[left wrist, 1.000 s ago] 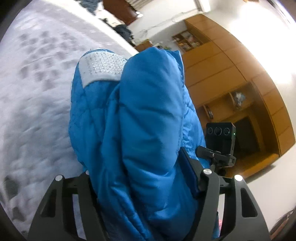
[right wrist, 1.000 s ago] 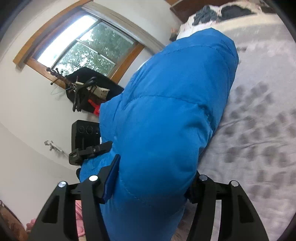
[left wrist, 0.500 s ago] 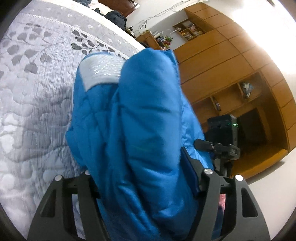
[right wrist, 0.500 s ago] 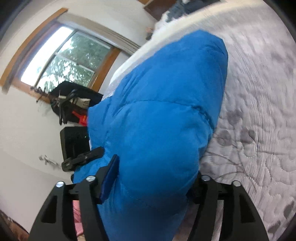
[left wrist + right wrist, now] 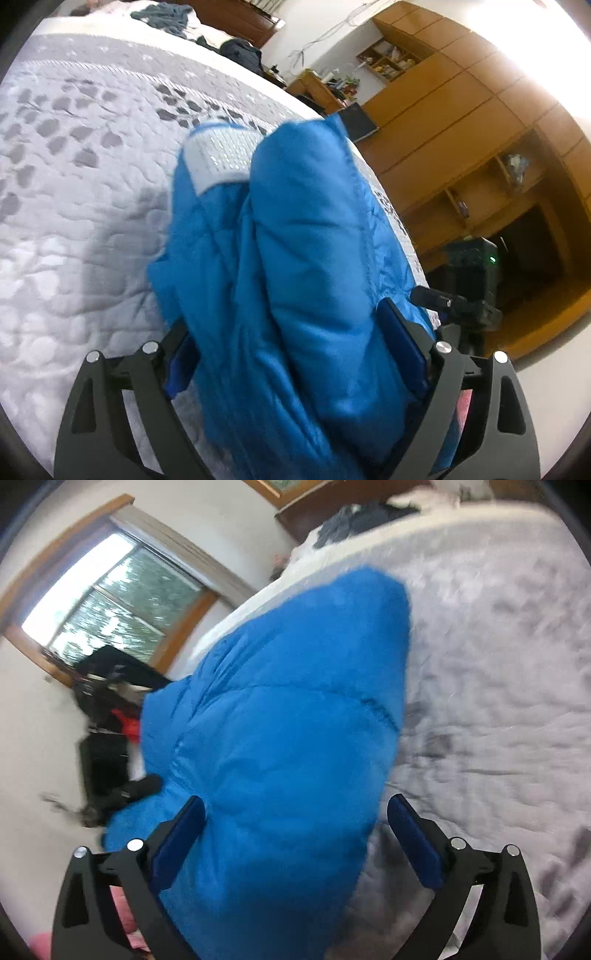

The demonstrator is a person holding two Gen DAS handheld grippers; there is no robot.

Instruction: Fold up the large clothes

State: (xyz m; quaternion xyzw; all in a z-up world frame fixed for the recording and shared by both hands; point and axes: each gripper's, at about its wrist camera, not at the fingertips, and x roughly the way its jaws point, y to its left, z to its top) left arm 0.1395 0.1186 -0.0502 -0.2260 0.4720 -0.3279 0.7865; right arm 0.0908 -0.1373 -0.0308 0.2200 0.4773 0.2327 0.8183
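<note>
Puffy quilted blue down jacket [image 5: 295, 266], slick fabric, bunched between left claw [image 5: 295, 347], which clamps it. Right claw [image 5: 295, 834] spread wide, jacket [image 5: 280, 738] between its blue pads, right pad clear. Grey leaf-print quilted bedspread [image 5: 74, 184] beneath.

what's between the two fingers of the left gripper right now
The bunched blue jacket fills the gap between the left gripper's fingers, with both pads pressing into it, over the grey bedspread. That shows in the left wrist view.
</note>
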